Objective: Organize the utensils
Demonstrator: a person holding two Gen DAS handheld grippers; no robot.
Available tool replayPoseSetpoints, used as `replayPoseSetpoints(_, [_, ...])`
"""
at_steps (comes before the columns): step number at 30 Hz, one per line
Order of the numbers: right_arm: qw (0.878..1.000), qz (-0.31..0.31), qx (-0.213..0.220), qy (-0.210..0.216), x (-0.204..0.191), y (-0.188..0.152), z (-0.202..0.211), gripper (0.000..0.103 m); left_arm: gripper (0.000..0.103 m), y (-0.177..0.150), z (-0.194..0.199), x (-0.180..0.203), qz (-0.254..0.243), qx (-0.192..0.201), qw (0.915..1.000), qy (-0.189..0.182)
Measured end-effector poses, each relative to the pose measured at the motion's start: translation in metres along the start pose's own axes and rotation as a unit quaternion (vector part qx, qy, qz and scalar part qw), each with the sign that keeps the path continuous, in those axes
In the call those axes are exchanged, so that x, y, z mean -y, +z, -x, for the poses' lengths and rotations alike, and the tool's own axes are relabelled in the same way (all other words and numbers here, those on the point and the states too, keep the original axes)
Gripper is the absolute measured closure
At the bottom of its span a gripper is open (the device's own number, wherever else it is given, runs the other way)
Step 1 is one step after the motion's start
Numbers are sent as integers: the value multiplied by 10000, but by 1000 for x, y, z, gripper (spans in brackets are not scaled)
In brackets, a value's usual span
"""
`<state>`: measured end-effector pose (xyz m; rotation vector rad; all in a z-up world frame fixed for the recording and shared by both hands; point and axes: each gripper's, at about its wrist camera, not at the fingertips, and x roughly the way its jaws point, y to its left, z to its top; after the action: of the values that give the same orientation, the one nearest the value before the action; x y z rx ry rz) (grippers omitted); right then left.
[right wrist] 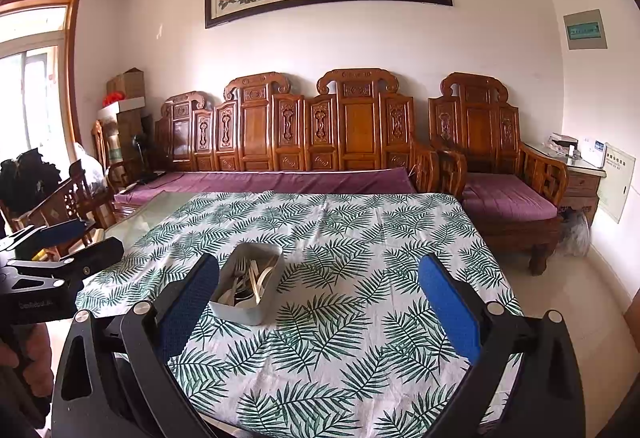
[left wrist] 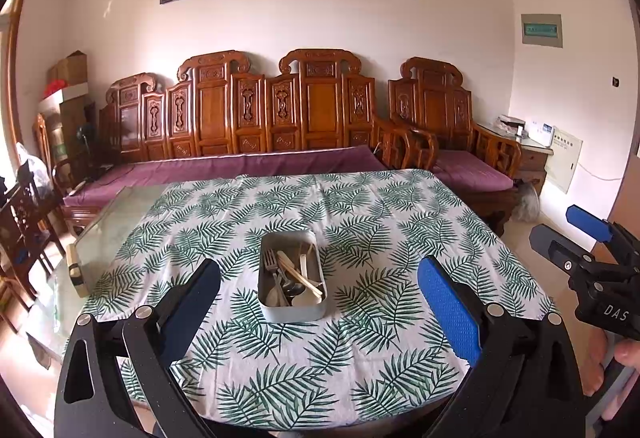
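Note:
A grey metal tray (left wrist: 265,304) stands in the middle of the leaf-print tablecloth (left wrist: 360,222). It holds a fork (left wrist: 272,263), spoons (left wrist: 294,290) and wooden chopsticks (left wrist: 301,276) in a loose heap. My left gripper (left wrist: 319,280) is open and empty, held above the near table edge with the tray between its fingers in view. My right gripper (right wrist: 319,280) is open and empty too; the tray (right wrist: 256,312) lies by its left finger. Each gripper shows at the edge of the other's view: the right (left wrist: 560,234), the left (right wrist: 76,240).
Bare glass tabletop (left wrist: 120,214) extends left of the cloth, with a small tan block (left wrist: 76,270) at its edge. A carved wooden sofa (left wrist: 248,118) with purple cushions stands behind the table, an armchair (left wrist: 452,118) to its right, chairs at far left.

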<state>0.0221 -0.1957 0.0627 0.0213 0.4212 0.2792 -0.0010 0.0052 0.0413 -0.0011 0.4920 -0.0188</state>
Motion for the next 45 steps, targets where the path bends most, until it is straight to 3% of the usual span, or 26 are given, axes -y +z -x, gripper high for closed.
replayPoseSetpoints(45, [10000, -47, -37, -77, 2, -7, -4, 3, 8, -6, -2, 1, 7, 48, 10000, -4])
